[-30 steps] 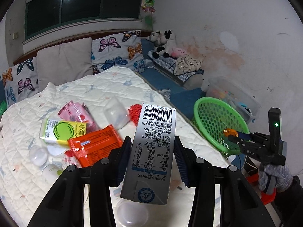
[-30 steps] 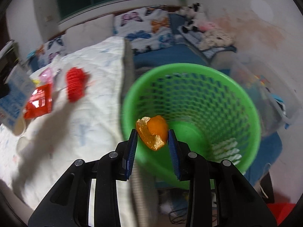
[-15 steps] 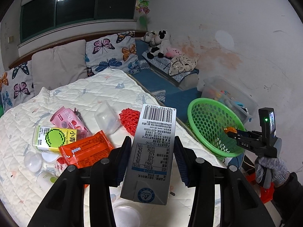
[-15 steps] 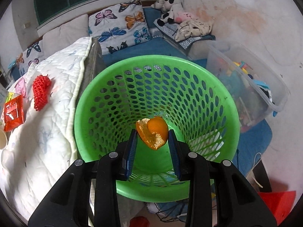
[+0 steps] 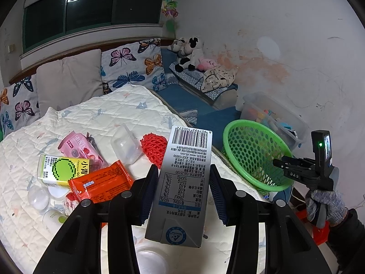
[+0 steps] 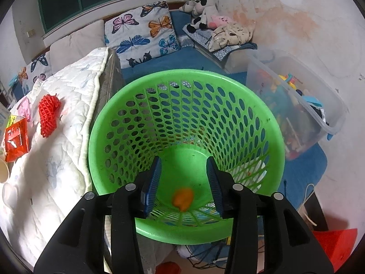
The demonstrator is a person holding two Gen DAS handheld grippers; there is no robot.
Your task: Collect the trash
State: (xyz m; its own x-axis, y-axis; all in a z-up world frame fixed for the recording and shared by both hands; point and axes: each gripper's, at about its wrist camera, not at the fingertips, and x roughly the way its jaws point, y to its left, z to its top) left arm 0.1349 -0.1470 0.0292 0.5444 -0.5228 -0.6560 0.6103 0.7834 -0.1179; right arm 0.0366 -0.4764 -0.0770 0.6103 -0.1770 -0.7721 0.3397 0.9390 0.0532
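Green basket (image 6: 141,105) mouth open; toy bin (image 6: 319,114) beside.

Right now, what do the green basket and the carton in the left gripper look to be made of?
Green basket: moulded plastic, by its glossy sheen and rows of punched holes. Milk carton: likely coated paperboard with a matte grey printed face, by its folded seams, barcode and a round pack logo; the left gripper clamps it.

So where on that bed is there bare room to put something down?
The white quilt is bare between the pillows and the litter. Crowded: the near left, around the orange wrapper, green-labelled bottle and red foam net.
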